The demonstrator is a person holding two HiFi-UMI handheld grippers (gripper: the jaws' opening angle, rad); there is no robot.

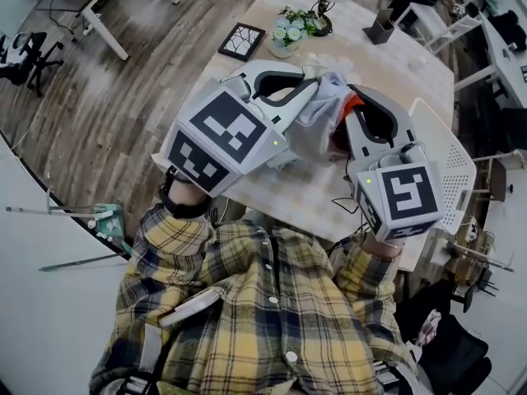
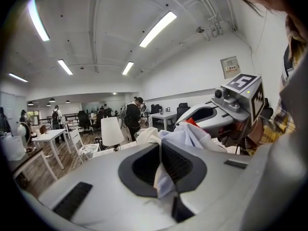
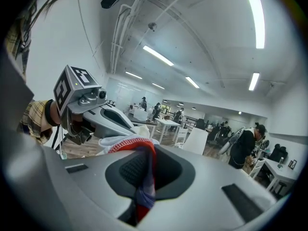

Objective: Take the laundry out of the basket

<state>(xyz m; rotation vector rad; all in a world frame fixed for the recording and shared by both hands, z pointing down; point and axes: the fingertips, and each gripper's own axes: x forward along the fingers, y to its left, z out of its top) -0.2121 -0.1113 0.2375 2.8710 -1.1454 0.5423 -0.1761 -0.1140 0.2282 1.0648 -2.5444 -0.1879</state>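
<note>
One piece of laundry [image 1: 317, 126] is seen, a light grey cloth with a red edge. It is held up in the air above the table [image 1: 395, 64], between the two grippers. The left gripper [image 2: 161, 148] is pressed together on a pale fold of it. The right gripper [image 3: 147, 153] is pinched on the red-edged part. The two grippers are brought near each other, and the cloth is bunched between their tips, so the table surface under it is hidden.

On the far part of the table one pot of flowers [image 1: 290, 31], one dark framed square [image 1: 241, 41] and one dark holder [image 1: 380, 30] are placed. At the right of the table one white perforated thing [image 1: 449, 159] is seen; whether it is the basket cannot be told.

One notice [image 2: 230, 67] is hung on the wall, but its writing cannot be read. Only black-and-white square markers are carried on the two cubes.
</note>
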